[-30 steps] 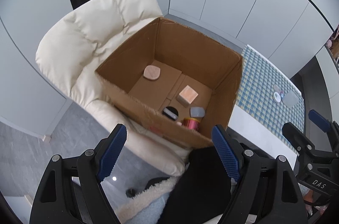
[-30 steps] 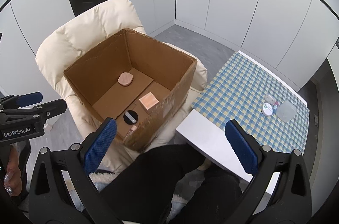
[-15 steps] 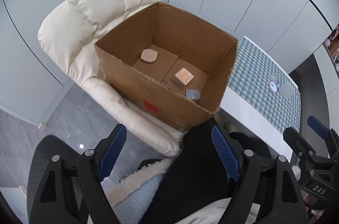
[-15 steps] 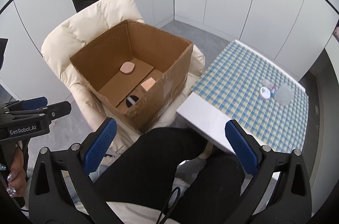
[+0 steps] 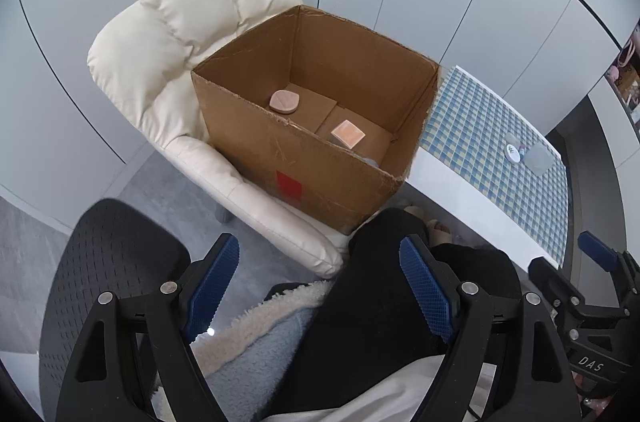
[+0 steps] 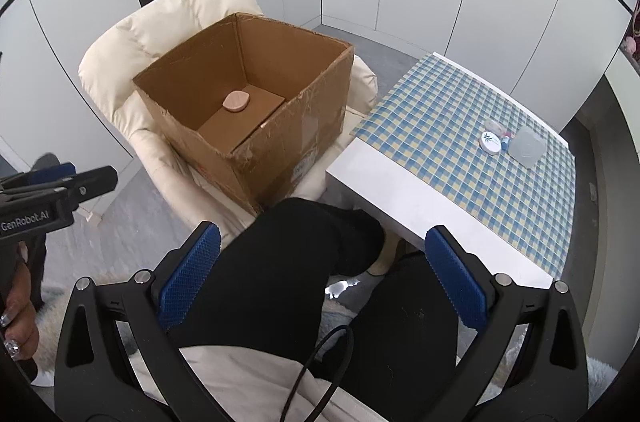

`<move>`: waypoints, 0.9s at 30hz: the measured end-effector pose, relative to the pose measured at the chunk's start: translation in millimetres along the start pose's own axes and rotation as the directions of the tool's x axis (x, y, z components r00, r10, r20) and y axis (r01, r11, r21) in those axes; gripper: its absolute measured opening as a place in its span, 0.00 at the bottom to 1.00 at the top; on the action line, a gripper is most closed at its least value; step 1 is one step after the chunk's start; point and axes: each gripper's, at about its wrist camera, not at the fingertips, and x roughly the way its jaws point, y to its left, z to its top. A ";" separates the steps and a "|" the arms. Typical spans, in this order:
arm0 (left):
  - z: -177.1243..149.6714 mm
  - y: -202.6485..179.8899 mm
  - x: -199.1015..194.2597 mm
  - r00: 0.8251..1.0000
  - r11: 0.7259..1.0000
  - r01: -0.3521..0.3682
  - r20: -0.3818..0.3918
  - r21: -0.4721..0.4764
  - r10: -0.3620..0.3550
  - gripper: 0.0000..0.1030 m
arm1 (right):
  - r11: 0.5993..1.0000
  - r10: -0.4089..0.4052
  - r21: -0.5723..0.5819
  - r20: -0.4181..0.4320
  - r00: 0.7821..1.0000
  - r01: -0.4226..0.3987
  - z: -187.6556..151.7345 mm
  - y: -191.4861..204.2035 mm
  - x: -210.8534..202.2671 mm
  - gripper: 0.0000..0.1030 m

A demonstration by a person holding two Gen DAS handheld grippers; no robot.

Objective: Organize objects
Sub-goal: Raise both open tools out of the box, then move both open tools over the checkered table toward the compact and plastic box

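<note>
You hold both grippers' fingers (image 5: 426, 288) apart and empty, ready to carry the small things (image 6: 508, 142) from the checked tabletop (image 6: 440, 126) into the brown cardboard box (image 6: 256, 158).

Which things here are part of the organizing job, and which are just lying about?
Likely part of the job:
cardboard box
pink leaf-shaped piece in the box
square peach block in the box
round white tin on the table
grey square pad on the table

Just there:
cream armchair
checked tablecloth
</note>
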 end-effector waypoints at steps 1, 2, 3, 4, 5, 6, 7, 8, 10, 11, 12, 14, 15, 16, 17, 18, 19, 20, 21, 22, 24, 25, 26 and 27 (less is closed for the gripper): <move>-2.2 -0.2 -0.3 1.000 1.000 0.000 0.000 -0.002 0.000 0.81 | 1.000 0.004 -0.002 -0.004 1.000 -0.004 -1.8 0.8 -0.1 1.00; -4.5 -0.1 -0.6 1.000 1.000 -0.001 0.002 -0.006 0.001 0.81 | 1.000 0.009 -0.004 -0.008 1.000 -0.009 -3.2 1.2 -0.3 1.00; -6.7 -0.1 -1.2 1.000 1.000 -0.002 0.006 -0.009 0.002 0.81 | 1.000 0.013 -0.005 -0.011 1.000 -0.013 -4.9 2.1 -0.6 1.00; -8.5 -0.1 -1.9 1.000 1.000 -0.002 0.008 -0.011 0.002 0.81 | 1.000 0.016 -0.008 -0.012 1.000 -0.016 -6.8 3.2 -1.1 1.00; -9.7 0.0 -2.6 1.000 1.000 0.000 0.010 -0.011 0.000 0.81 | 1.000 0.017 -0.013 -0.013 1.000 -0.017 -8.0 4.6 -1.4 1.00; -10.7 0.3 -3.3 1.000 1.000 0.001 0.013 -0.012 -0.001 0.81 | 1.000 0.016 -0.018 -0.013 1.000 -0.016 -9.4 5.1 -2.1 1.00; -11.2 0.6 -3.8 1.000 1.000 0.002 0.015 -0.014 -0.002 0.81 | 1.000 0.013 -0.022 -0.012 1.000 -0.014 -10.5 5.6 -3.1 1.00; -11.5 0.4 -4.1 1.000 1.000 0.004 0.016 -0.015 -0.003 0.81 | 1.000 0.013 -0.023 -0.011 1.000 -0.013 -11.5 5.9 -3.5 1.00; -10.7 0.1 -4.6 1.000 1.000 0.006 0.015 -0.013 -0.005 0.81 | 1.000 0.014 -0.021 -0.011 1.000 -0.014 -12.3 5.5 -4.5 1.00; -10.2 0.1 -5.1 1.000 1.000 0.008 0.018 -0.013 -0.007 0.81 | 1.000 0.015 -0.019 -0.010 1.000 -0.015 -12.8 5.5 -5.2 1.00; -9.6 -0.6 -5.3 1.000 1.000 0.007 0.019 -0.010 -0.007 0.81 | 1.000 0.016 -0.016 -0.008 1.000 -0.016 -13.4 5.2 -6.1 1.00; -8.7 -3.1 -5.3 1.000 1.000 0.007 0.020 -0.004 -0.007 0.81 | 1.000 0.013 -0.010 -0.003 1.000 -0.013 -14.4 3.7 -7.9 1.00; -8.1 -4.6 -5.2 1.000 1.000 0.010 0.020 0.000 -0.010 0.81 | 1.000 0.013 -0.007 -0.003 1.000 -0.013 -14.2 2.3 -8.3 1.00; -7.4 -6.4 -5.1 1.000 1.000 0.011 0.020 0.004 -0.011 0.81 | 1.000 0.013 -0.002 -0.001 1.000 -0.013 -14.4 0.8 -8.8 1.00; -6.7 -8.1 -4.8 1.000 1.000 0.013 0.020 0.008 -0.013 0.81 | 1.000 0.015 0.004 -0.001 1.000 -0.015 -14.6 -0.5 -8.9 1.00; -5.6 -9.9 -4.1 1.000 1.000 0.016 0.020 0.013 -0.016 0.81 | 1.000 0.016 0.009 -0.002 1.000 -0.016 -14.7 -2.2 -8.7 1.00; -5.1 -12.3 -3.7 1.000 1.000 0.018 0.019 0.019 -0.018 0.81 | 1.000 0.017 0.013 -0.002 1.000 -0.017 -14.7 -3.7 -8.5 1.00; -3.8 -15.6 -2.7 1.000 0.999 0.018 0.018 0.028 -0.019 0.81 | 1.000 0.017 0.019 -0.001 1.000 -0.017 -14.7 -5.4 -8.3 1.00; -3.1 -18.4 -2.2 1.000 0.999 0.019 0.018 0.035 -0.019 0.81 | 1.000 0.018 0.023 -0.001 1.000 -0.018 -14.7 -7.6 -8.4 1.00; -2.1 -21.9 -1.3 1.000 0.999 0.019 0.018 0.042 -0.020 0.81 | 0.999 0.018 0.027 -0.001 1.000 -0.018 -14.8 -9.0 -8.4 1.00; 0.8 -28.2 0.9 0.999 0.998 0.027 0.018 0.055 -0.028 0.81 | 0.999 0.015 0.036 -0.001 1.000 -0.015 -14.9 -13.1 -8.1 1.00; 2.1 -31.9 2.4 0.999 0.998 0.030 0.016 0.063 -0.031 0.81 | 0.999 0.013 0.040 -0.001 1.000 -0.013 -14.8 -14.5 -8.0 1.00; 3.5 -35.9 4.0 0.999 0.997 0.033 0.015 0.072 -0.034 0.81 | 0.999 0.011 0.043 0.000 1.000 -0.011 -14.9 -15.9 -7.9 1.00; 4.7 -39.9 5.7 0.999 0.996 0.036 0.012 0.080 -0.037 0.81 | 0.999 0.007 0.048 0.000 1.000 -0.007 -15.1 -17.8 -7.6 1.00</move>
